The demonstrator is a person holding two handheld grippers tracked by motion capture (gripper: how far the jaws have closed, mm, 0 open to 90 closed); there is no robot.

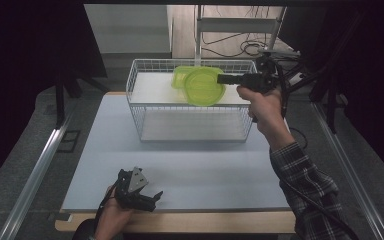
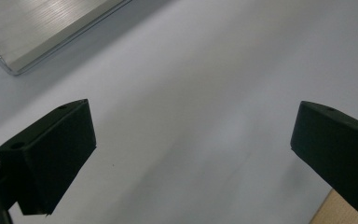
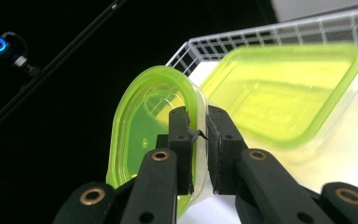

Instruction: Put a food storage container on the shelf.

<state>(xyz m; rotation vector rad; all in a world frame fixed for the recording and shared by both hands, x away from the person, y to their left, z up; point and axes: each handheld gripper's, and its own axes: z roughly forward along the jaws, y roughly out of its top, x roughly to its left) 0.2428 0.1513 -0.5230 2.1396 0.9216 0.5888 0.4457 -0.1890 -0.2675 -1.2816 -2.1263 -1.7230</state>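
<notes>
While the high view shows the right gripper (image 1: 223, 78) clamped on a green lid (image 1: 203, 86) above the wire basket (image 1: 139, 120), the left gripper (image 2: 193, 154) view shows jaws apart over the table (image 2: 205, 74), and the right gripper view shows the lid's rim pinched beside a green container (image 3: 284, 93).

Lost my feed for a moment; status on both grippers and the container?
Right gripper shut on round green container, held on edge above wire basket. Left gripper open, over the table. Rectangular green container just behind.

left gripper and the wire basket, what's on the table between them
Nothing: in the high view the table is bare between the open left gripper and the wire basket.
</notes>
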